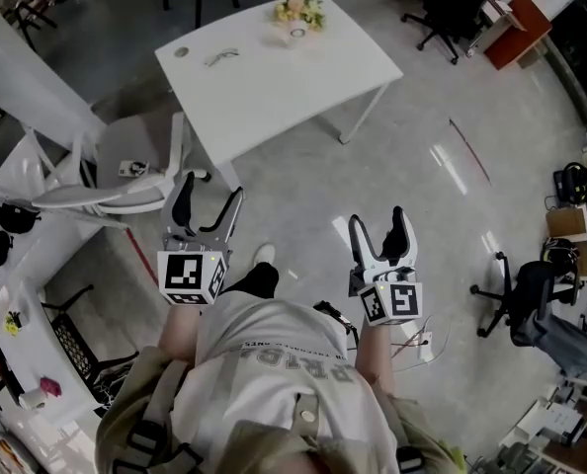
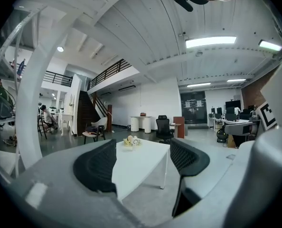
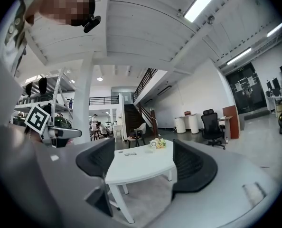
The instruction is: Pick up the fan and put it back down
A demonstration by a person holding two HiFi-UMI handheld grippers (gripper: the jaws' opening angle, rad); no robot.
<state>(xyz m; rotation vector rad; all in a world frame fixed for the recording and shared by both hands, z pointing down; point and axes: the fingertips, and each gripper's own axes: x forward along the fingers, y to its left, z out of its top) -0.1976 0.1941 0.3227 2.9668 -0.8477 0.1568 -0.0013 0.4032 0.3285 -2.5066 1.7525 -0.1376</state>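
Observation:
A small white round fan (image 1: pixel 296 34) stands at the far edge of a white table (image 1: pixel 274 77), next to a bunch of pale flowers (image 1: pixel 299 10). The fan (image 2: pixel 136 141) is small and distant in the left gripper view, and the fan (image 3: pixel 153 144) shows the same way in the right gripper view. My left gripper (image 1: pixel 210 192) is open in the air, well short of the table. My right gripper (image 1: pixel 377 219) is open too, level with it over the floor. Nothing sits between either pair of jaws.
A small round object (image 1: pixel 181 52) and a thin wire-like item (image 1: pixel 221 58) lie on the table's left part. A white chair (image 1: pixel 125 181) stands at my left, beside shelving. Black office chairs (image 1: pixel 452 3) (image 1: pixel 519 299) and a red cabinet (image 1: pixel 517 30) stand to the right.

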